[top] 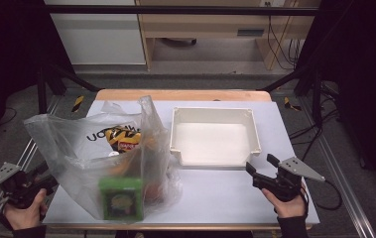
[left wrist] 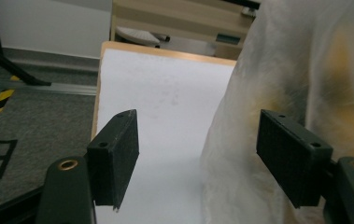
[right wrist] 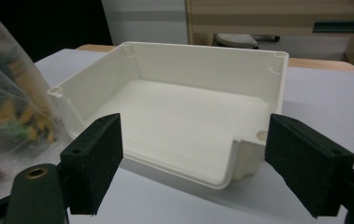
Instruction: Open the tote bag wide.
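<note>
A clear plastic bag (top: 91, 144) stands on the left half of the white table, holding snack packets and a green box (top: 121, 198) at its front. An empty white tray (top: 215, 136) sits at the table's middle right. My left gripper (top: 39, 176) is at the table's left edge, open, beside the bag's lower left; in the left gripper view the bag (left wrist: 305, 93) bulges in front of the right jaw. My right gripper (top: 260, 171) stands open just off the tray's near right corner, with the tray (right wrist: 184, 116) ahead of its jaws.
The wooden table edge (top: 180, 94) runs along the back, with floor and dark frame legs beyond. Bare table surface (top: 215, 193) lies between the bag and my right gripper. Metal rails run along both sides of the table.
</note>
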`<state>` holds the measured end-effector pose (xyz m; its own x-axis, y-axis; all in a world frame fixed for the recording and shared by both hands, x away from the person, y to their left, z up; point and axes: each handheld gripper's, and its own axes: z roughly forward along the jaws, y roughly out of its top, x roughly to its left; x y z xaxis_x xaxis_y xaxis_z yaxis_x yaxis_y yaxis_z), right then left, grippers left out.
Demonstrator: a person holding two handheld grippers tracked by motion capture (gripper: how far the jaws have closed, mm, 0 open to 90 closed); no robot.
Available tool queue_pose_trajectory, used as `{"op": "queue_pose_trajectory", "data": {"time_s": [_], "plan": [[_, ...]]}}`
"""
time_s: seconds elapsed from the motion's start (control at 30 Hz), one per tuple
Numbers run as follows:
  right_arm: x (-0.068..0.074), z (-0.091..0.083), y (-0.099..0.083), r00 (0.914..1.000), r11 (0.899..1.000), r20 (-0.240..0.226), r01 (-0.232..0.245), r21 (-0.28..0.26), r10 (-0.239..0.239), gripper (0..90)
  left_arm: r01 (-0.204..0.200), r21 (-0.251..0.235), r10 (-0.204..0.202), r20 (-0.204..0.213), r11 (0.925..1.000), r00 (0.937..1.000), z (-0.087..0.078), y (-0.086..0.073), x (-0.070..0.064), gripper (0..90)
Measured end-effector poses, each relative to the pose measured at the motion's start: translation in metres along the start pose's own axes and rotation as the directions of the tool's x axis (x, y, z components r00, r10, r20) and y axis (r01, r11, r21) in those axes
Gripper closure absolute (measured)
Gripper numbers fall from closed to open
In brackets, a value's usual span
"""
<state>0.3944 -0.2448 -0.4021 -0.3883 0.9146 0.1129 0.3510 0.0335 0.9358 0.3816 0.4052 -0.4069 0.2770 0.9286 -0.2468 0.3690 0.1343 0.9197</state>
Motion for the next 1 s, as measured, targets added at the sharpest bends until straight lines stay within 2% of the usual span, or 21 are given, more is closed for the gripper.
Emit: {"op": "queue_pose_trajectory", "data": {"time_s": [0.17, 0.4, 0.47, 0.7, 0.77, 0.83, 0.9, 0.97, 1.0], "plan": [[0.014, 0.002, 0.008, 0.9991, 1.000, -0.042, -0.005, -0.014, 0.004, 20.9, 0.006, -0.033, -0.005, 0.020, 0.9994, 0.9998, -0.009, 0.007, -0.003, 30.6], [0.032, 0.010, 0.016, 0.9954, 1.000, -0.095, 0.010, 0.000, -0.010, 23.2, 0.002, -0.070, 0.001, 0.045, 0.9976, 0.9990, -0.021, 0.016, -0.010, 32.1], [0.038, 0.013, 0.017, 0.9939, 1.000, -0.109, 0.014, 0.004, -0.013, 23.7, 0.004, -0.098, 0.001, 0.057, 0.9952, 0.9984, -0.030, 0.021, -0.013, 32.6], [0.049, 0.019, 0.018, 0.9901, 0.999, -0.137, 0.033, 0.017, -0.030, 25.2, -0.006, -0.145, 0.017, 0.074, 0.9894, 0.9972, -0.050, 0.032, -0.017, 33.9], [0.051, 0.020, 0.018, 0.9895, 0.999, -0.142, 0.031, 0.020, -0.028, 25.4, 0.006, -0.161, 0.008, 0.086, 0.9870, 0.9963, -0.057, 0.035, -0.017, 34.0], [0.053, 0.020, 0.019, 0.9887, 0.999, -0.148, 0.028, 0.019, -0.025, 25.8, -0.001, -0.159, 0.017, 0.104, 0.9873, 0.9945, -0.062, 0.037, -0.021, 34.9], [0.056, 0.021, 0.020, 0.9878, 0.999, -0.153, 0.031, 0.018, -0.028, 26.2, -0.009, -0.141, 0.026, 0.119, 0.9899, 0.9925, -0.059, 0.037, -0.026, 35.1], [0.058, 0.021, 0.021, 0.9863, 0.999, -0.162, 0.035, 0.017, -0.032, 26.9, -0.035, -0.113, 0.049, 0.122, 0.9930, 0.9914, -0.055, 0.037, -0.033, 35.0], [0.060, 0.021, 0.022, 0.9856, 0.999, -0.166, 0.033, 0.017, -0.030, 27.2, -0.035, -0.113, 0.049, 0.122, 0.9930, 0.9914, -0.055, 0.037, -0.033, 35.1]]}}
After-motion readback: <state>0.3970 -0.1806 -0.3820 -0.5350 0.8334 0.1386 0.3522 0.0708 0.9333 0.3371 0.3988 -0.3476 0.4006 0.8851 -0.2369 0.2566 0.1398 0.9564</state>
